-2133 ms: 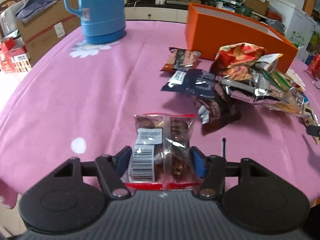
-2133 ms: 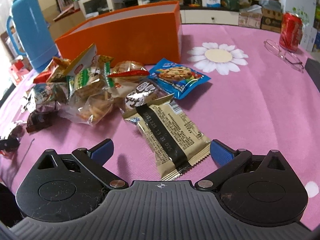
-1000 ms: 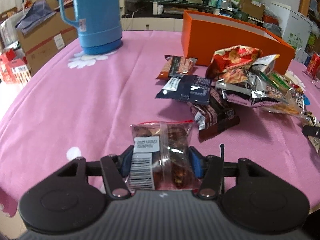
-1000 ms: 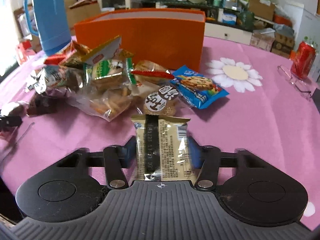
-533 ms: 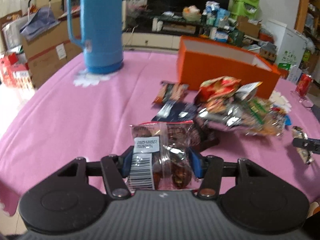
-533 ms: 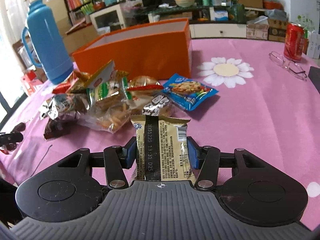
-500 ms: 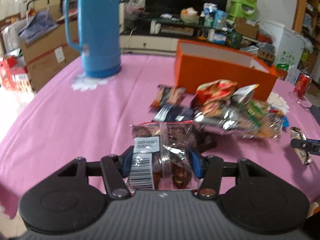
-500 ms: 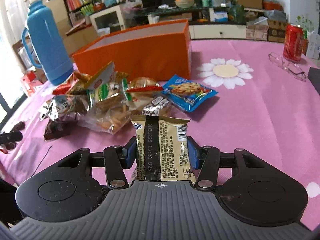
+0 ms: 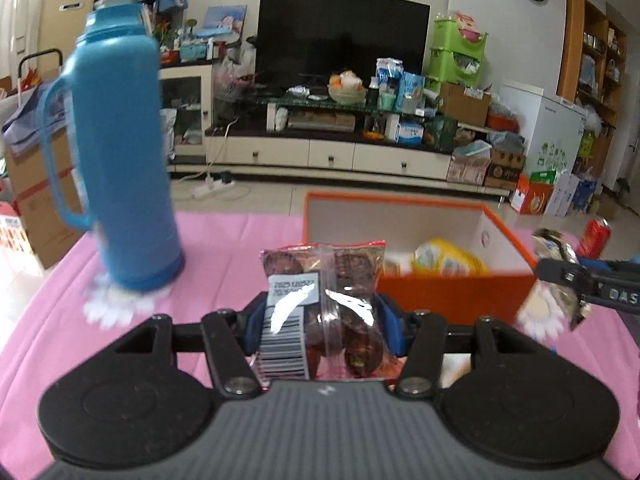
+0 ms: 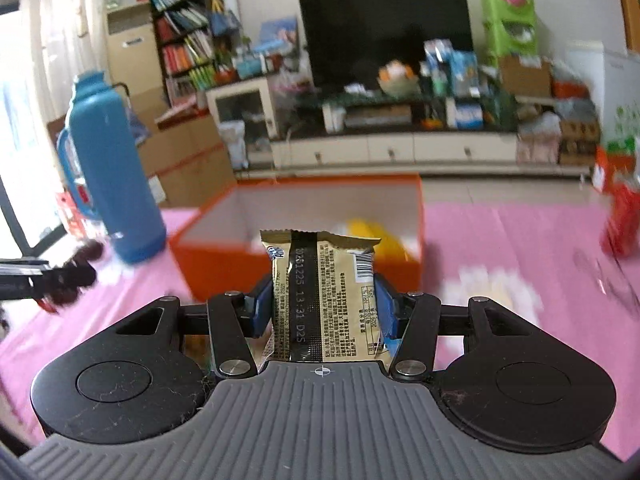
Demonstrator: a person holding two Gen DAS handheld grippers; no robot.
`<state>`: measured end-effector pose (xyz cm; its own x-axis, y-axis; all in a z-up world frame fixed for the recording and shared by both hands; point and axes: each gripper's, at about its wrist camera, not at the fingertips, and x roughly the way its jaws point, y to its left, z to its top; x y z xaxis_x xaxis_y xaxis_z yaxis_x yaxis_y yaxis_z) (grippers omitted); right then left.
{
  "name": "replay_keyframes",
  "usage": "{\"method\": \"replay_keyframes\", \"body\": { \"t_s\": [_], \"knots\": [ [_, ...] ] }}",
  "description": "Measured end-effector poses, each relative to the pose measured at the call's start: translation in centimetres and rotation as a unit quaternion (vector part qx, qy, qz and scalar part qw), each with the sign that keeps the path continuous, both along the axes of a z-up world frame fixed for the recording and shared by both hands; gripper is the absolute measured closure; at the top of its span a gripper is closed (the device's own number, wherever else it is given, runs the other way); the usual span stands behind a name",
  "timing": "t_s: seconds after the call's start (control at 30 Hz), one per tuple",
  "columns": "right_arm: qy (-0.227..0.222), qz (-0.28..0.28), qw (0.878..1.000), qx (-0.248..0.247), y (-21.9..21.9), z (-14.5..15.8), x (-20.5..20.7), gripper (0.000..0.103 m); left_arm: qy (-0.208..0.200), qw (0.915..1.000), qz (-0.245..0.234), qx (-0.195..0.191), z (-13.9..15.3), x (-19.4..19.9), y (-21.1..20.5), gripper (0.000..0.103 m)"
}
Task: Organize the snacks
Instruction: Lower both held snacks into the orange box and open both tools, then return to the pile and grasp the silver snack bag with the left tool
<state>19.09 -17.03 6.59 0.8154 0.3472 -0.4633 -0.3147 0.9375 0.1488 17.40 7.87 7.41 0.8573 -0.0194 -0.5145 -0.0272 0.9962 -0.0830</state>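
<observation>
My left gripper is shut on a clear packet of dark snacks with a barcode label, held in the air in front of the orange box. My right gripper is shut on a gold snack packet with a black stripe, held in the air in front of the same orange box. The box is open at the top with a yellow packet inside, which also shows in the right wrist view. The right gripper also shows at the right edge of the left wrist view.
A tall blue thermos stands left of the box on the pink tablecloth; it also shows in the right wrist view. A red can stands at the far right. The snack pile is out of view.
Both grippers have risen and moved forward with their packets toward the orange box. The box's inside has come into view and the snack pile has dropped out of sight.
</observation>
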Motion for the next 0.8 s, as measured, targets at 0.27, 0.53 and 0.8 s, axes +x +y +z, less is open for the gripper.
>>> {"method": "replay_keyframes", "body": {
  "t_s": [0.27,0.53,0.8],
  "knots": [
    [0.000,0.001,1.000,0.029,3.3,-0.5,11.0,0.060,0.003,0.9995,-0.018,-0.025,-0.3,12.1,-1.0,0.047],
    [0.045,-0.026,0.998,0.027,4.4,-4.8,16.0,0.060,0.053,0.9978,-0.026,-0.028,-4.7,16.0,-2.0,0.046],
    [0.031,-0.027,0.999,0.029,6.2,-5.8,17.4,0.025,0.023,0.9989,-0.019,-0.036,-3.7,15.0,-1.2,0.029]
  ]
}}
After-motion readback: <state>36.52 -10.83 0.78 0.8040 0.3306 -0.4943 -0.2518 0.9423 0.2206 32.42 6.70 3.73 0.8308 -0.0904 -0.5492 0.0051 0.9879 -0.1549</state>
